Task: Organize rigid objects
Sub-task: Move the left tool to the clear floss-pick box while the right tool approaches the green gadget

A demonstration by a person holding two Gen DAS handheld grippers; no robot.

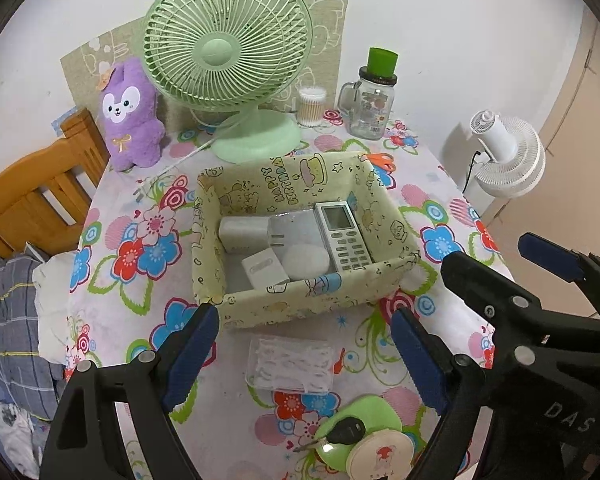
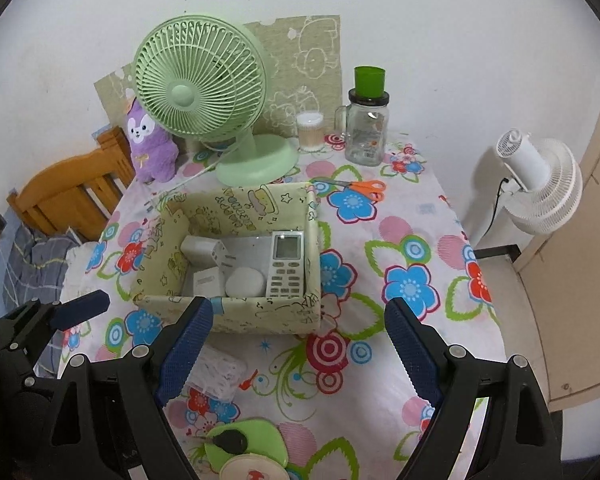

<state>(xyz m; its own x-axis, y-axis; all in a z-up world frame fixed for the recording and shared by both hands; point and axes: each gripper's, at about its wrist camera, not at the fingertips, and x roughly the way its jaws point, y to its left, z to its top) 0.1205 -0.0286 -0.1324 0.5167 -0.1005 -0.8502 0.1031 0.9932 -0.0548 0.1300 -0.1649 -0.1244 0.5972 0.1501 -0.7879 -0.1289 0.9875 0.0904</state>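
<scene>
A yellow cartoon-print fabric box point(image 1: 300, 304) point(image 2: 260, 312) stands mid-table. Inside lie a white remote point(image 1: 342, 236) point(image 2: 286, 262), a white charger point(image 1: 244, 232), a small white box point(image 1: 265, 268) and a round white puck point(image 1: 305, 260). In front of it lie a clear plastic case point(image 1: 290, 364) point(image 2: 220, 368), a black car key point(image 1: 346, 430) on a green item point(image 1: 374, 410), and a round cream tin point(image 1: 382, 452). My left gripper point(image 1: 304, 344) is open and empty above the clear case. My right gripper point(image 2: 300, 344) is open and empty before the box; it also shows in the left wrist view point(image 1: 500, 256).
At the back stand a green desk fan point(image 1: 228, 48), a purple plush point(image 1: 130, 116), a cotton-swab jar point(image 1: 311, 106) and a glass mug jar with green lid point(image 1: 370, 100). Orange scissors point(image 2: 360, 188) lie behind the box. A wooden chair point(image 1: 32, 200) is left, a white fan point(image 1: 508, 152) right.
</scene>
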